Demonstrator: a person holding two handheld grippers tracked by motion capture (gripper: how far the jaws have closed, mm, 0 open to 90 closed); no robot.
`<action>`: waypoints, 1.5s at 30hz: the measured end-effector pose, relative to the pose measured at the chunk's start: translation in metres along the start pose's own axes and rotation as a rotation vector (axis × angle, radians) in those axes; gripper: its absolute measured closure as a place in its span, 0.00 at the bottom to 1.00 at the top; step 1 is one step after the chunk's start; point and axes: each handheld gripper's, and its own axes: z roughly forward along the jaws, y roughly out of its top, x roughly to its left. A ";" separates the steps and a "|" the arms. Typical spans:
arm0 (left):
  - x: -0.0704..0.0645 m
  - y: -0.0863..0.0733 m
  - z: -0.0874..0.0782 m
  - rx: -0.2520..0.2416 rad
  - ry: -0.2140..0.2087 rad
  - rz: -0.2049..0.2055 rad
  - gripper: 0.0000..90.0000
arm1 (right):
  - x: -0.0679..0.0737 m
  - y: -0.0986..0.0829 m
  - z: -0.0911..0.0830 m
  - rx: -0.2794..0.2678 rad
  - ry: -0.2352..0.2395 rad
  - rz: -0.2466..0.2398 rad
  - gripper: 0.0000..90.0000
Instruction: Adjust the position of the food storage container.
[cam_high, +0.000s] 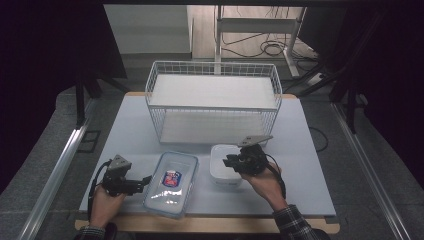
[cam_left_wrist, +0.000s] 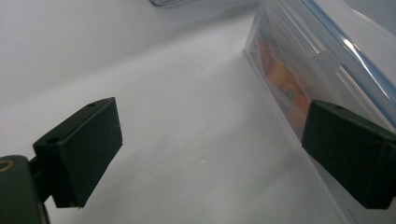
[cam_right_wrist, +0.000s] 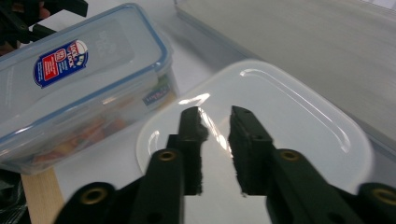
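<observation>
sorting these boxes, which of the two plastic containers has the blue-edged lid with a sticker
The larger clear container, beside the left gripper. The smaller container under the right gripper has a plain white lid.

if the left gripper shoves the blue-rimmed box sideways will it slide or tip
Likely slide: the blue-rimmed box is low and wide, flat on the smooth table. Its clear plastic walls look stiff. Colourful contents inside probably add some weight, so it may resist slightly.

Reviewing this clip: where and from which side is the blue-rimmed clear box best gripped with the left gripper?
Probably by its near long side wall, coming in low from the person's left. The clear box lies flat with its lid on, too wide to span across, and the left gripper sits open beside it, one jaw already against the wall in the left gripper view. The wire basket is well behind.
</observation>
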 end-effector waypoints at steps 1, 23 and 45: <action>0.000 0.000 0.000 -0.001 0.000 -0.004 0.05 | 0.001 0.002 0.003 0.002 0.004 -0.006 0.88; 0.003 -0.001 -0.001 -0.001 0.004 -0.030 0.05 | 0.026 0.031 0.068 0.125 -0.004 -0.132 1.00; 0.000 0.000 0.001 0.013 0.003 -0.014 0.06 | -0.015 -0.004 0.014 0.110 -0.104 -0.025 0.99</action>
